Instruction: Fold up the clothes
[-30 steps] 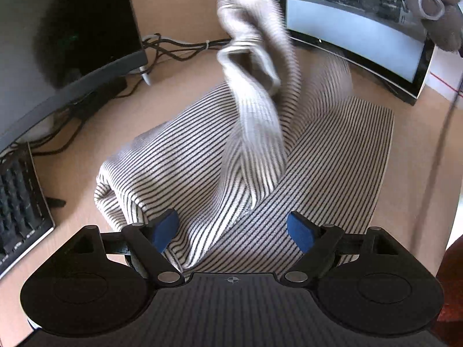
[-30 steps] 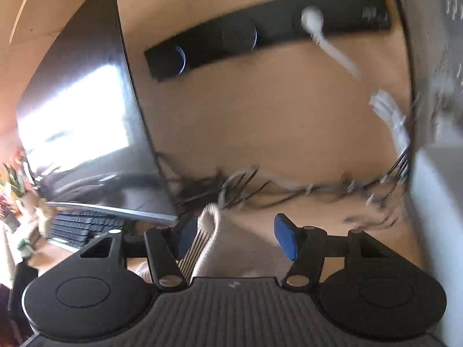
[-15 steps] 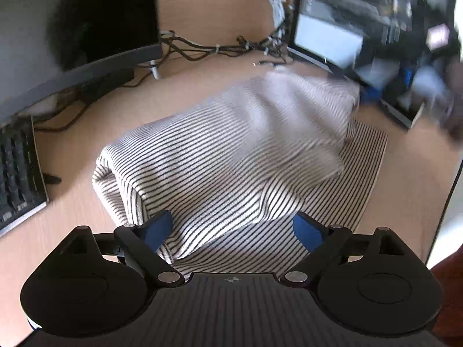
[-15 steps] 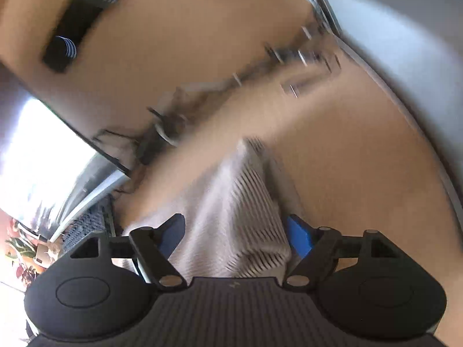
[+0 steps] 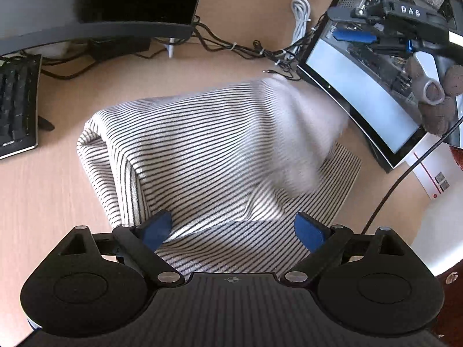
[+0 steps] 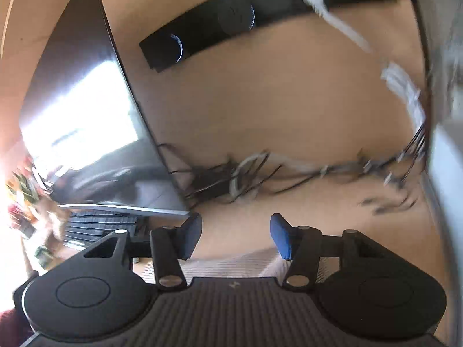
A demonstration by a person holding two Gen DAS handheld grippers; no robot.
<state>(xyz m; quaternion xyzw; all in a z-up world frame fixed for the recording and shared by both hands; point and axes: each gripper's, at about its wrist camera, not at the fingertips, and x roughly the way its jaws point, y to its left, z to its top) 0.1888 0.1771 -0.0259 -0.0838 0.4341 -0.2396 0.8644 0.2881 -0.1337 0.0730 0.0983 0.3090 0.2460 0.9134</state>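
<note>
Left claw: (image 5: 233, 228) fingers spread wide, nothing between them, hovering low over the near edge of the cloth.
Right claw: (image 6: 235, 235) also gaping and empty, tipped up toward the back wall, with only a sliver of stripes showing under its fingers.
Striped garment: (image 5: 202, 150) heaped on the worktop (image 5: 43, 190) just ahead of the left claw; a folded layer is draped over a flat lower layer that peeks out on the right, and the right end of the top layer is blurred.
Step in hand: by my read a fold has landed and both claws are free, somewhere mid-fold rather than finished, since the pile sits puffed and uneven.
Next move calls for: pressing the raised layer flat or picking an edge for another fold, with care to pinch both layers at once.
Further back: keyboard (image 5: 17, 107) at left, dark monitor (image 5: 95, 0) behind, cables (image 5: 231, 47) along the wall, second screen (image 5: 361, 92) at right.
</note>
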